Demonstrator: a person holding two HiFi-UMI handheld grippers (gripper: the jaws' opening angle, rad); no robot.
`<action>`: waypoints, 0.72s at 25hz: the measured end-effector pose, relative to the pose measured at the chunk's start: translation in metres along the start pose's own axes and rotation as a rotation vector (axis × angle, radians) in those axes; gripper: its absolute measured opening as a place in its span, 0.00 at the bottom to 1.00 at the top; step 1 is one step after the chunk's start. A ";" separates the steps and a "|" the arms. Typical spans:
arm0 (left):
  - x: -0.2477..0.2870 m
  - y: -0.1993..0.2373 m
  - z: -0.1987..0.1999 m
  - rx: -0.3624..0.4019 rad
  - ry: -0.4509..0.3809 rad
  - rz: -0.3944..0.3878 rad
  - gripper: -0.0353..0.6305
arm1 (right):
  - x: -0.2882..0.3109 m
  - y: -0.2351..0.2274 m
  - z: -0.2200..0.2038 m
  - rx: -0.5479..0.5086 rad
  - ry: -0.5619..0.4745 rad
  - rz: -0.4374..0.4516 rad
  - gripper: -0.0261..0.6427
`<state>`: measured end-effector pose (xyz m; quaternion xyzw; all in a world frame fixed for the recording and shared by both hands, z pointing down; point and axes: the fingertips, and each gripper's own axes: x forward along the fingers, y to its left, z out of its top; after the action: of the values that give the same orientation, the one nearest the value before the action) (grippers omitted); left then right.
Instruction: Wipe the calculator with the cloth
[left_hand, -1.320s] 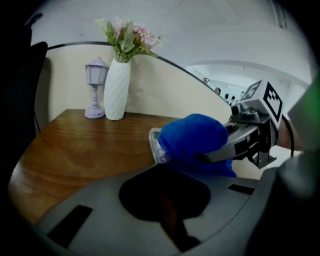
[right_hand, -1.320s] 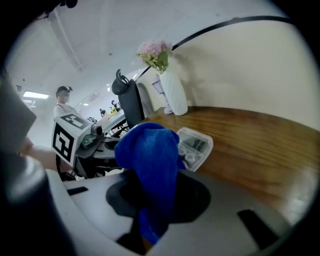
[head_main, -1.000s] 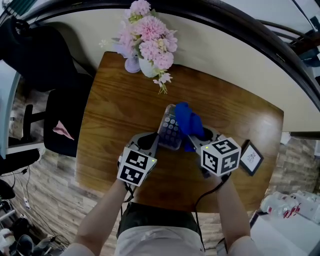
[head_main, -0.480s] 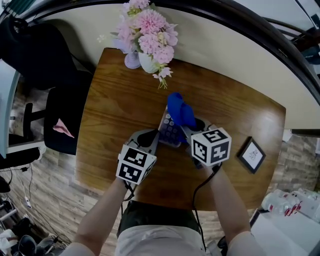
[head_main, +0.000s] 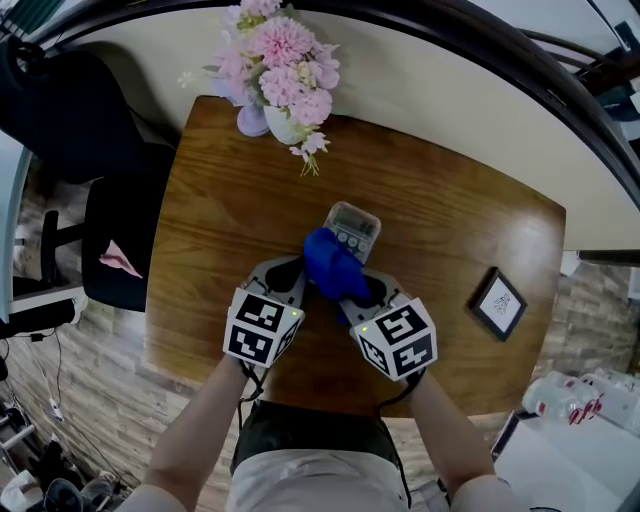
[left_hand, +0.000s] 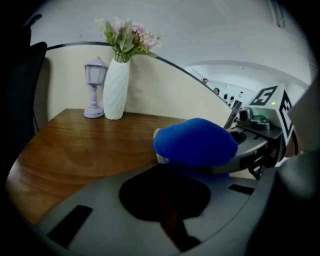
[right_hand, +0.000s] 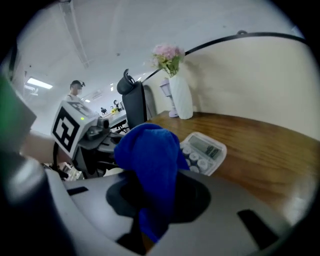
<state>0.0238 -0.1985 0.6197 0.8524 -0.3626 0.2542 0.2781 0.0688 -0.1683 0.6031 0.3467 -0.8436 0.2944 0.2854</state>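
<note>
The grey calculator lies mid-table, its display and top keys showing; the right gripper view has it just ahead. A blue cloth covers its near end. My right gripper is shut on this cloth, which bunches up over the jaws. My left gripper sits at the calculator's near-left corner. Its jaws look dark and closed in the left gripper view, with the cloth right in front. The calculator's near part is hidden.
A white vase of pink flowers and a small lavender lamp stand at the table's far edge. A small framed picture lies at the right. A black chair is left of the table.
My right gripper has drawn the cloth back along the calculator towards me, uncovering the display end. The left gripper has stayed at the calculator's near-left corner.
</note>
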 end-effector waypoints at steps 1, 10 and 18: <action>0.000 0.000 0.000 -0.001 -0.001 -0.002 0.06 | -0.001 0.006 -0.004 -0.005 0.008 0.010 0.18; -0.001 -0.001 -0.001 0.003 -0.009 -0.014 0.06 | -0.013 -0.002 0.004 0.073 -0.046 0.021 0.18; -0.001 -0.001 -0.001 0.012 -0.017 -0.035 0.06 | -0.007 -0.084 0.066 0.098 -0.160 -0.171 0.18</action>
<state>0.0238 -0.1961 0.6194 0.8623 -0.3484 0.2443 0.2745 0.1176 -0.2604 0.5798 0.4534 -0.8156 0.2813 0.2238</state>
